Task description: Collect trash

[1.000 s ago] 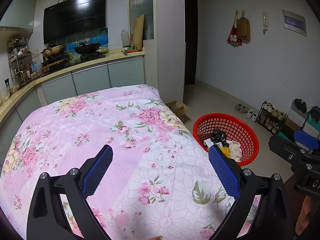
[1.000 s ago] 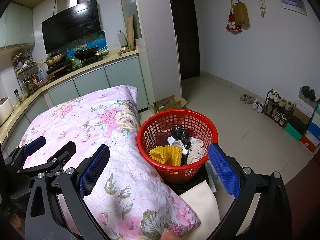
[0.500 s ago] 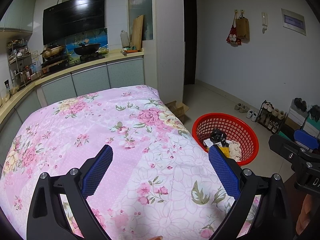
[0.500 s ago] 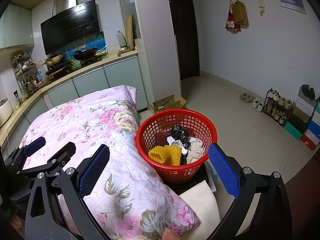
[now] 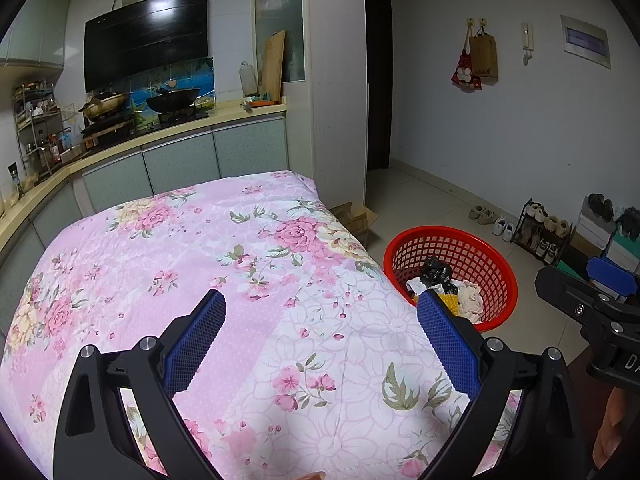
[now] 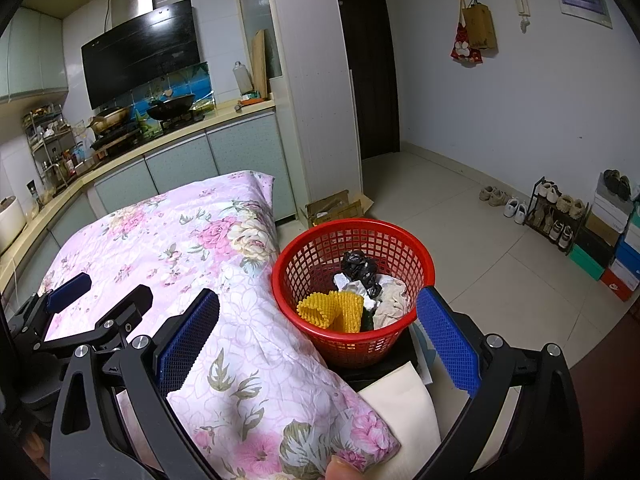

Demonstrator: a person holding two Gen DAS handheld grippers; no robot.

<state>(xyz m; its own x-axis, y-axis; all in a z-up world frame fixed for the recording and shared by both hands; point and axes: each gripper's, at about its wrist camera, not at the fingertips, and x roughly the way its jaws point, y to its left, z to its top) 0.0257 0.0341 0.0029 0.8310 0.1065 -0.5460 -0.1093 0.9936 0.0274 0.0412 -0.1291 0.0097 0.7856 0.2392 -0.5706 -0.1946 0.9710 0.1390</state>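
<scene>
Kitchen with a floral quilt (image 5: 248, 280) covering the work surface. Left gripper (image 5: 320, 320) hangs over the quilt, jaws spread, empty. Right gripper (image 6: 318, 316) likewise spread and empty, near the red basket (image 6: 400, 340) beside the quilt, which contains the trash (image 6: 356, 296).

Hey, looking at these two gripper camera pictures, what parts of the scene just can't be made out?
- Lower layers of the red basket: buried under the yellow piece, black bag and pale cloth.
- What the basket stands on, right wrist view: hidden by the basket and floral quilt.
- Basket's near side, left wrist view: covered by the left gripper finger.
- Countertop jars: too small.
- Right gripper: open, nothing held.
</scene>
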